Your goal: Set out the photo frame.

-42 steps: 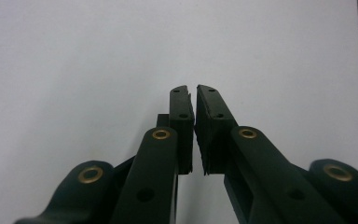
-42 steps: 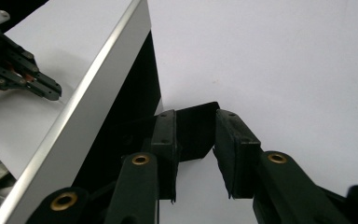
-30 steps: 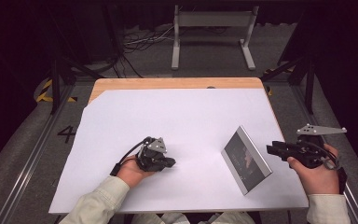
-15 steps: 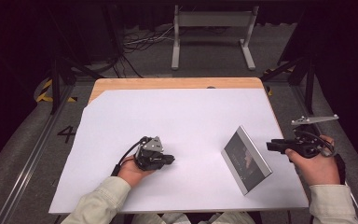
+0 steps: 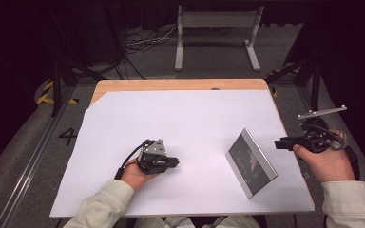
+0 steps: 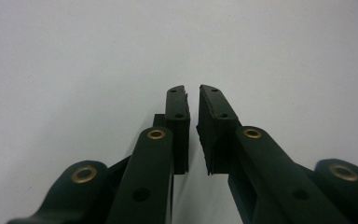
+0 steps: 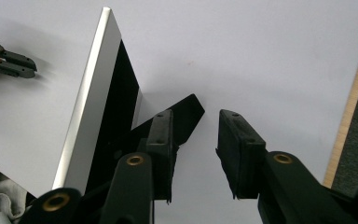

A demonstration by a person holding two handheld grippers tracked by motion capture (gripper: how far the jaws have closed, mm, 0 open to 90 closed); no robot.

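A silver-edged picture frame with a dark pane stands tilted on its black prop at the right of the white table. My right gripper hovers just right of it, over the table's right edge, pointing left. In the right gripper view the frame stands to the left of the right gripper, whose jaws are open, have just been opening, and hold nothing. My left gripper rests on the table at the front left of centre. The left gripper has been opening to a narrow gap over bare white surface.
The white sheet leaves a strip of wooden tabletop bare at the far edge. A grey metal stand and cables sit on the floor behind the table. The wooden right edge lies close to my right gripper.
My right hand has lifted its gripper and drawn it slightly right, away from the frame. The left hand and the frame have stayed put.
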